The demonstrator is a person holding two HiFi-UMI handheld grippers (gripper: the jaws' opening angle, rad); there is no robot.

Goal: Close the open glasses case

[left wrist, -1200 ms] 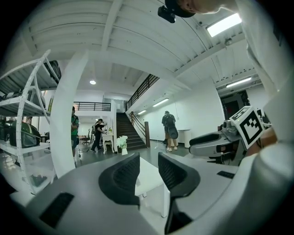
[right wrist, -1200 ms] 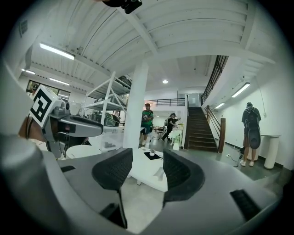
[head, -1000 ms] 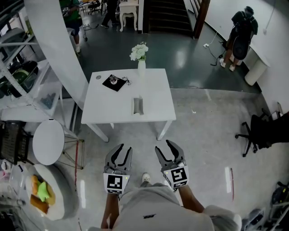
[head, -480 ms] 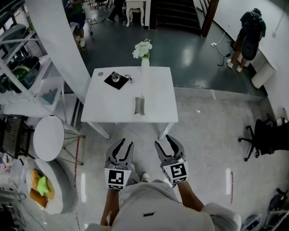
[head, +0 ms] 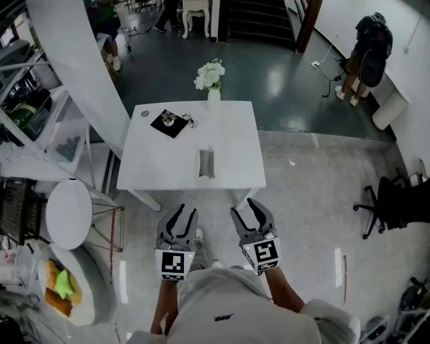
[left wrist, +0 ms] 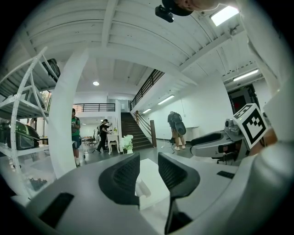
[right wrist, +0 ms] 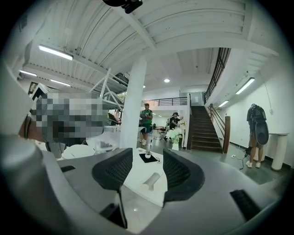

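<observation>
we start closest in, with the left gripper (head: 185,215) and the right gripper (head: 245,212) held side by side at waist height, both pointing forward at the table (head: 232,144); each has its jaws spread with nothing between them, which we read as keeping them ready for a case that is not yet in reach; a strip of bare floor (head: 201,211) separates the jaw tips from the table's near edge, so our judgement is that the approach is under way and no closing has begun; on the table, near the front edge and about midway across, lies the glasses case (head: 206,164), long axis running away from us, well apart from everything else on the top; it sits roughly on the line between the two grippers, and the right gripper view frames it between its jaws, so either gripper could be brought to it; at this range we cannot tell how far its lid stands up; further back on the left rests a black mat (head: 169,123) with a small object on it, and at the far edge a vase of white flowers (head: 210,79), both clear of the case; beyond the table the stairs (head: 259,20) rise, and a person (head: 366,54) stands by the far right wall
</observation>
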